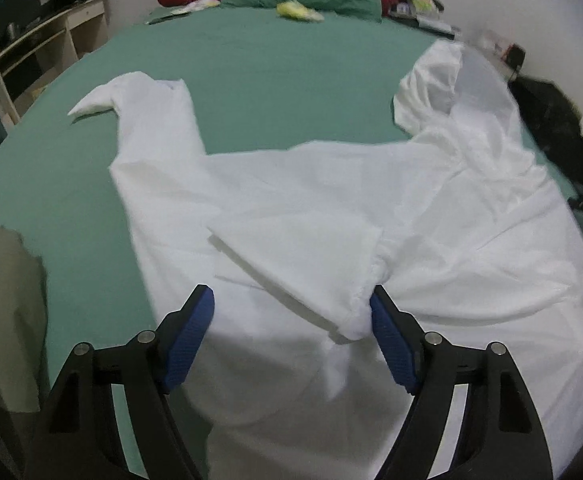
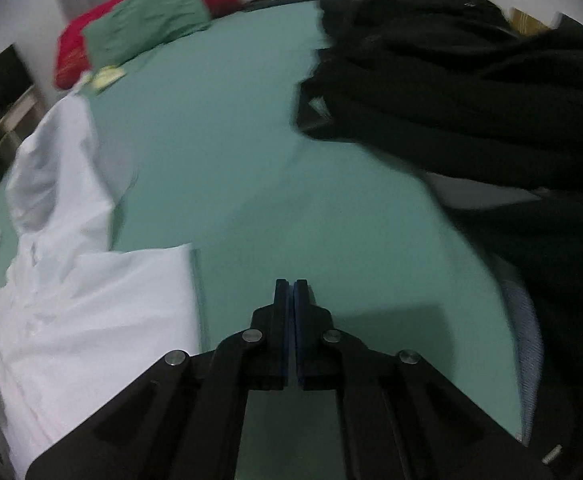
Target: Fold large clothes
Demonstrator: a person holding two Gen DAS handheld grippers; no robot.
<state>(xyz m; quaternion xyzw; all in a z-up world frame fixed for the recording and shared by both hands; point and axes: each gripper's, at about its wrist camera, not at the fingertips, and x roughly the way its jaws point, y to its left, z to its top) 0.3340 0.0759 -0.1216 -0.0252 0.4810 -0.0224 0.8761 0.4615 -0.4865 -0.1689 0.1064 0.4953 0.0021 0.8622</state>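
We have a white garment (image 1: 331, 208) spread across the green bed sheet (image 1: 251, 80), its body lying near and to the right, one long part reaching to the far left and a bunched part at the far right. A sleeve (image 1: 303, 256) with a gathered cuff is folded inward across the middle.

Our left gripper (image 1: 291, 320) hangs over the near part of the garment with its jaws wide apart. The gathered cuff touches or sits just beside the right blue pad (image 1: 391, 344), but nothing is clamped. Our right gripper (image 2: 293, 296) has its jaws pressed together on nothing, above bare sheet to the right of the white cloth, between it and a dark clothing pile (image 2: 471, 100) at the far right. The right view is blurred, so fine detail there is uncertain.

We judge the folding partly done at most, since the far parts remain unfolded.

Risks from here, as we see them: closing the left jaws now could catch only the cuff's edge, which would slip, or grab several layers and drag the folded sleeve out of place. The thin fabric looks prone to bunching. Pulling towards the right could sweep the garment into the dark pile. An olive cloth (image 1: 7, 320) at the near left could also snag.
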